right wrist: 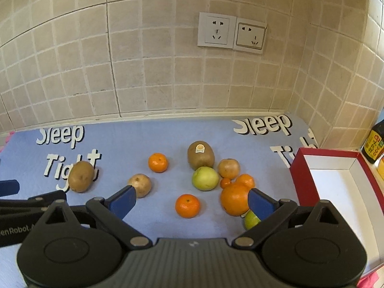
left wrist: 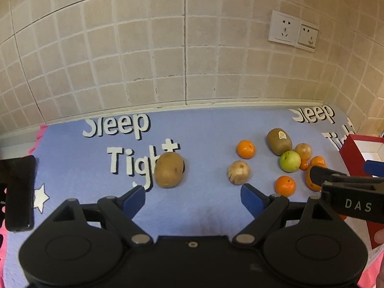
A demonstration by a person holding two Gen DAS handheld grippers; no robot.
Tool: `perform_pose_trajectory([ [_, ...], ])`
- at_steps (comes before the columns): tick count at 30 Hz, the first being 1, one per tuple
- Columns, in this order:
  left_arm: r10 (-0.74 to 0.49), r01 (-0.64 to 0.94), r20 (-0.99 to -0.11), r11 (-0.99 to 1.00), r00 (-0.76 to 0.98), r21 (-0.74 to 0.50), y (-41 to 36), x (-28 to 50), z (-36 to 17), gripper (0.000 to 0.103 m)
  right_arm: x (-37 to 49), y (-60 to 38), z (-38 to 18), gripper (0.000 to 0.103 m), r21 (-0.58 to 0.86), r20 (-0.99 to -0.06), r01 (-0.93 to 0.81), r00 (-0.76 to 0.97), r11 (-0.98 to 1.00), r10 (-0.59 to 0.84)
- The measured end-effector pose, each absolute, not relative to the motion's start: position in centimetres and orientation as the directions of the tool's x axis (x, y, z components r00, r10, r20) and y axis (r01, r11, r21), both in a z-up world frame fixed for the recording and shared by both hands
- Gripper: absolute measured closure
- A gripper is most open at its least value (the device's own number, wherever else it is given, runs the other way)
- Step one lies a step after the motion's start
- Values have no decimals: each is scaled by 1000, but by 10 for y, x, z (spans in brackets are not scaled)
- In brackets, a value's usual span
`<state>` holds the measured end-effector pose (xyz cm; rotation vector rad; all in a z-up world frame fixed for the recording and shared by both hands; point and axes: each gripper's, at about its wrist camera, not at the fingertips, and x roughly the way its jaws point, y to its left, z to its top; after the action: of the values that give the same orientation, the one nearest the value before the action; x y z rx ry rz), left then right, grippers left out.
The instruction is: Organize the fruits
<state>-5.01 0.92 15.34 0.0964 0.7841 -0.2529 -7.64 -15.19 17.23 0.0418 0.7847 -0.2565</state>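
Fruits lie on a blue mat (right wrist: 156,216). In the right wrist view I see a brown kiwi (right wrist: 200,155), a green apple (right wrist: 205,178), a large orange (right wrist: 234,199), two mandarins (right wrist: 157,162) (right wrist: 187,205), a pale round fruit (right wrist: 140,184) and a potato-like fruit (right wrist: 81,176). My right gripper (right wrist: 190,202) is open and empty above the near mandarin. My left gripper (left wrist: 193,198) is open and empty; the potato-like fruit (left wrist: 168,169) lies just beyond its left finger. A red box (right wrist: 336,192), white inside, stands at the right.
A tiled wall with two sockets (right wrist: 231,32) stands behind the mat. Sauce bottles (right wrist: 374,144) stand beyond the box at the far right. A black phone-like object (left wrist: 18,192) lies at the mat's left edge. Pink cloth (left wrist: 3,237) shows under the mat.
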Motion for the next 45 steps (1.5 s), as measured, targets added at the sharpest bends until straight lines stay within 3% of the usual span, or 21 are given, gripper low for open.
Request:
perform_pose_trajectory([
  [45, -190, 256, -743, 966, 642, -25, -2, -35, 145, 1, -67, -159, 160, 4, -32, -732, 242, 655, 970, -187],
])
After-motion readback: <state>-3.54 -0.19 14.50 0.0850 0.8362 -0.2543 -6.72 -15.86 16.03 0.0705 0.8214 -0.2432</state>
